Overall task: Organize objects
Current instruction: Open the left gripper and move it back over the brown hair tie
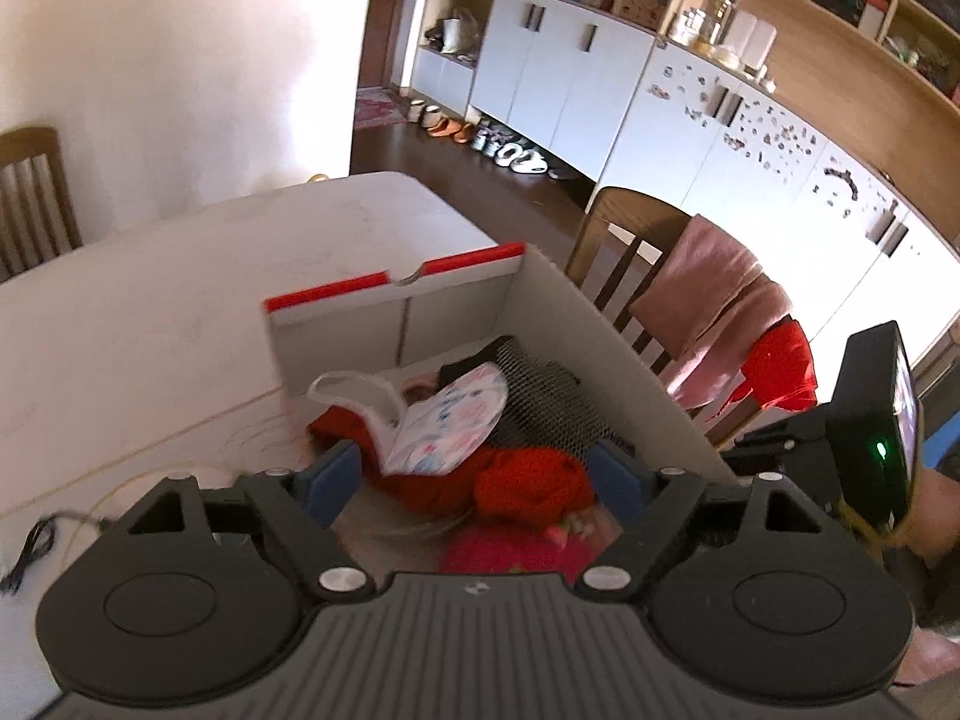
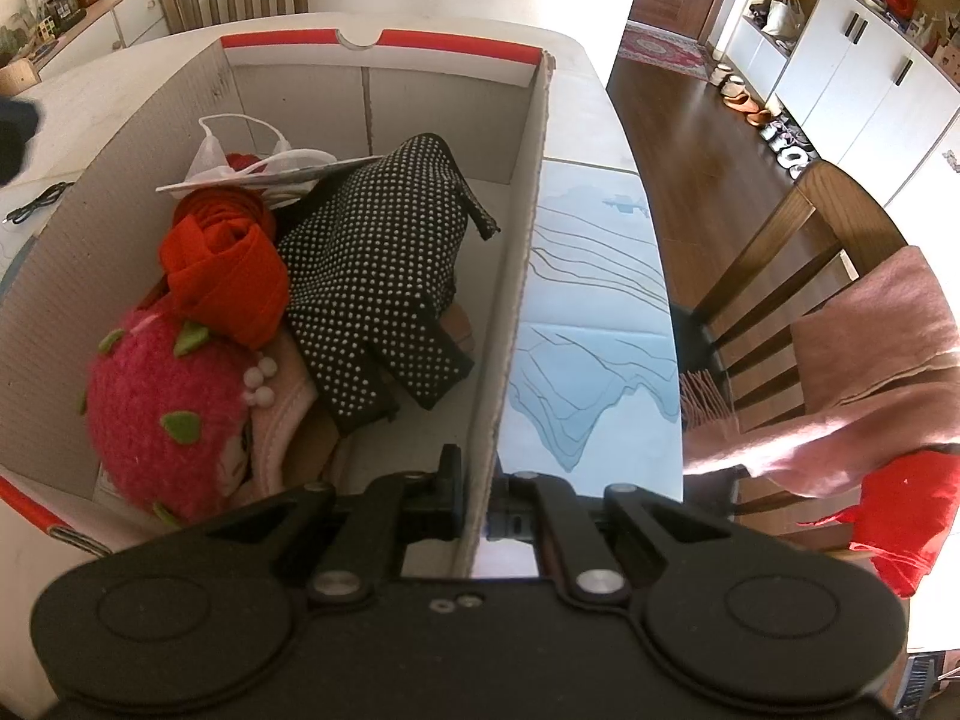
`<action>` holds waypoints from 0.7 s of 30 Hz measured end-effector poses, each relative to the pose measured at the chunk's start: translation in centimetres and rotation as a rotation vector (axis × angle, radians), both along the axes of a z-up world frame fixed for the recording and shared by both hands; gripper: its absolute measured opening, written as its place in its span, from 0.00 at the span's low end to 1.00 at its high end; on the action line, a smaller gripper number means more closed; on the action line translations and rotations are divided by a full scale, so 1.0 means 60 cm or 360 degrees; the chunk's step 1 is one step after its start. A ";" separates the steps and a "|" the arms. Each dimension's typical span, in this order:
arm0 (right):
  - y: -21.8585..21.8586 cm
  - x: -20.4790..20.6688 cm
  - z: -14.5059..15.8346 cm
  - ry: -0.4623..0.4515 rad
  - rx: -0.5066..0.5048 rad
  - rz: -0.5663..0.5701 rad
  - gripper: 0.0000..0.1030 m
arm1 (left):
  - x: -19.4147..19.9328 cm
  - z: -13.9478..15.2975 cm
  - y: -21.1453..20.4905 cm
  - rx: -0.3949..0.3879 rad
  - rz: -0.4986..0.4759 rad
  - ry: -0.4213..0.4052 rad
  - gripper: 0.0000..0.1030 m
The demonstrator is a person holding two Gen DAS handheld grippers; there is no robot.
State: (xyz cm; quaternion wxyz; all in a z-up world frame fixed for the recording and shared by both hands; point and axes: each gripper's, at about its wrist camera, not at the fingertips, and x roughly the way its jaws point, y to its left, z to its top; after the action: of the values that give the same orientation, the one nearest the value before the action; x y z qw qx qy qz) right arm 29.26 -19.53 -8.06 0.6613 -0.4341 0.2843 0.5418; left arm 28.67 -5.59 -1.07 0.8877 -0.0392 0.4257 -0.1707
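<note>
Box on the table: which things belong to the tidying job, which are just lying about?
In the job:
cardboard box
red cloth
dotted black garment
pink fuzzy hat
white bag

Lying about:
chair
pink blanket
black cable
shoes

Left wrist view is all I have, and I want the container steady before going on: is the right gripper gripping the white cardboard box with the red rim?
Observer: Yes. The right gripper is shut on the right-hand wall of the white cardboard box, with one finger inside and one outside.
Operator: What is the pink lump at my bottom edge?
Observer: A fuzzy pink strawberry-shaped plush with green felt leaves. It lies in the box's near left corner.
Operator: Is anything on the table beyond that wall?
Observer: A pale blue sheet with dark line drawings lies flat beside the box.
</note>
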 end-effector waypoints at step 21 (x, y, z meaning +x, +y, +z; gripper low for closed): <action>0.004 -0.008 0.000 -0.0045 -0.0022 -0.0010 0.08 | -0.160 -0.066 0.192 0.0002 0.0459 0.0104 1.00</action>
State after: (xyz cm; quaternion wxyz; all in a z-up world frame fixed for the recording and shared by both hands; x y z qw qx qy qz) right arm 28.79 -19.29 -8.07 0.6639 -0.4454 0.2801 0.5314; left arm 19.04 5.91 -5.02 0.8888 -0.1051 0.4444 -0.0397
